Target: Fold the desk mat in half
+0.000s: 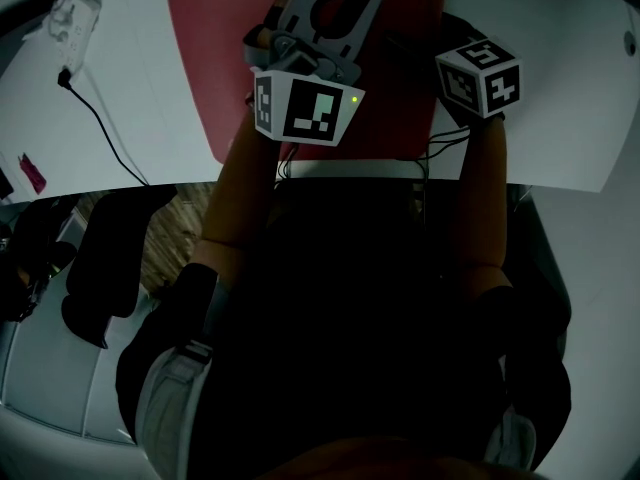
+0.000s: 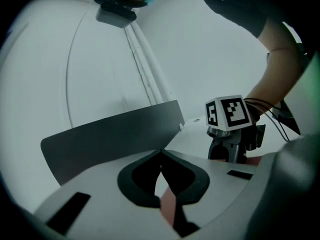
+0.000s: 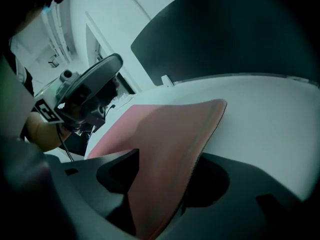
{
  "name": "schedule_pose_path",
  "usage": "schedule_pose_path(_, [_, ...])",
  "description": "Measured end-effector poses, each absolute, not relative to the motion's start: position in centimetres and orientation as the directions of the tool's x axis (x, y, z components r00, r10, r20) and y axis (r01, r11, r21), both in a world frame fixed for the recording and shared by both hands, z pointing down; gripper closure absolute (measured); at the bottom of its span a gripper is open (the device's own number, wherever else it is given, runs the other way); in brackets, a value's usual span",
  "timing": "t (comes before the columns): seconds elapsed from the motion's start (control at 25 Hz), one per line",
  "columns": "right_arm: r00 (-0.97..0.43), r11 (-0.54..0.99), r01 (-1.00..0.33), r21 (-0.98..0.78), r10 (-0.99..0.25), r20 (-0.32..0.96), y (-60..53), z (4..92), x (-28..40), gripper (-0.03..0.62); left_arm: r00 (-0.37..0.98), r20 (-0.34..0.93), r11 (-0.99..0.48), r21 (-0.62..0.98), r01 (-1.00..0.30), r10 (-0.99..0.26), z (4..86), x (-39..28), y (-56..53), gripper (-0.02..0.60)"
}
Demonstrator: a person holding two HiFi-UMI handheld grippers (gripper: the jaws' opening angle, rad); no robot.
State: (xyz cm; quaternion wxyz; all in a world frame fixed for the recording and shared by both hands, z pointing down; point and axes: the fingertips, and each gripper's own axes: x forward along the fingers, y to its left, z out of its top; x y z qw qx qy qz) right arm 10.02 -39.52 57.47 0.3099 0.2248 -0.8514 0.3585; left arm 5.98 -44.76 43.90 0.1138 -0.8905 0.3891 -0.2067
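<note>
The red desk mat (image 1: 210,58) lies on the white table (image 1: 560,88) at the top middle of the head view. My left gripper (image 1: 335,3) is over the mat's near part, and its marker cube hides part of the mat. In the left gripper view the left gripper (image 2: 161,154) has its jaws closed together on a thin strip of the mat (image 2: 168,206). In the right gripper view the right gripper (image 3: 165,184) is shut on the mat (image 3: 170,129), whose lifted corner curls up off the table. The right gripper (image 1: 478,73) shows mostly as its cube.
A black cable (image 1: 100,128) and a white device (image 1: 75,13) lie at the table's left, with a small pink item (image 1: 30,173) near the front edge. A dark panel (image 2: 115,134) stands at the table's far side. Dark chairs (image 1: 110,258) sit left of the person.
</note>
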Motion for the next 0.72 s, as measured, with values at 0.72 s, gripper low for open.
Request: schedule_pose_path(0.72, [-0.700,0.650,-0.635,-0.417,-0.255,0.667,-47.9,57.0,10.0,0.307,0.556,0.282,-0.623,-0.366,-0.691,-0.782,43.8,4.3,-45.3,0.568])
